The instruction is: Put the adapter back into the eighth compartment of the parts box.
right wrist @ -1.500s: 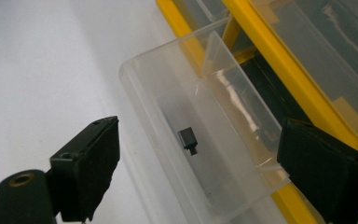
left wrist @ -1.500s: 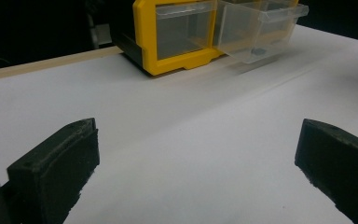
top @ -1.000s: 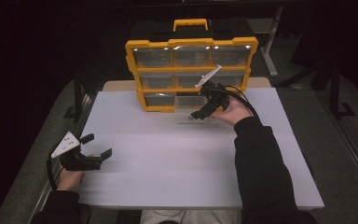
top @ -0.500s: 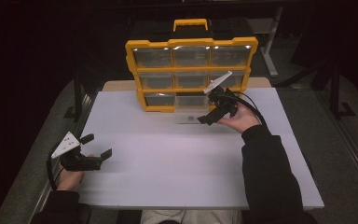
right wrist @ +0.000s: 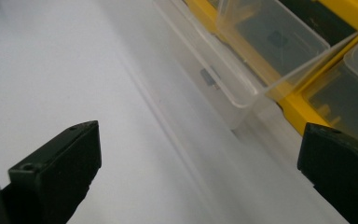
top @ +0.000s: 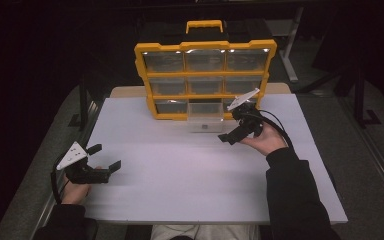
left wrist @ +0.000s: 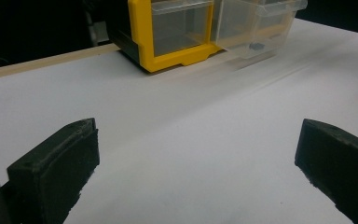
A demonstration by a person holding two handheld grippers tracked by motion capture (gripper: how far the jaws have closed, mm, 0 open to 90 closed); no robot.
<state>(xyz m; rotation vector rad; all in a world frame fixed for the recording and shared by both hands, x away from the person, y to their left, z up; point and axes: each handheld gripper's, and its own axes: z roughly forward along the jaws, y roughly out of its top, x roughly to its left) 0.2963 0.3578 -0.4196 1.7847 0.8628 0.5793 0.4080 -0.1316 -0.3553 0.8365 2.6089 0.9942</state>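
Note:
A yellow organizer (top: 205, 47) with clear drawers stands at the back of the white table (top: 180, 180). Its bottom middle drawer (top: 205, 117) is pulled out onto the table. In the right gripper view that drawer (right wrist: 242, 60) lies just ahead, with a small dark piece (right wrist: 208, 77) inside. My right gripper (top: 232, 134) hovers just right of the drawer front, open and empty (right wrist: 200, 172). My left gripper (top: 106, 157) rests near the table's front left, open (left wrist: 196, 172) with nothing between its jaws. It faces the organizer (left wrist: 142, 42) and the pulled-out drawer (left wrist: 256, 28).
A black handle-topped case (top: 205, 25) sits behind the organizer. Dark floor and metal stand legs (top: 290, 55) surround the table. Bare white surface spreads between the two grippers.
My right gripper has drawn back from the drawer front toward the person and slightly right. The bottom middle drawer now stands further out. The left gripper has stayed put.

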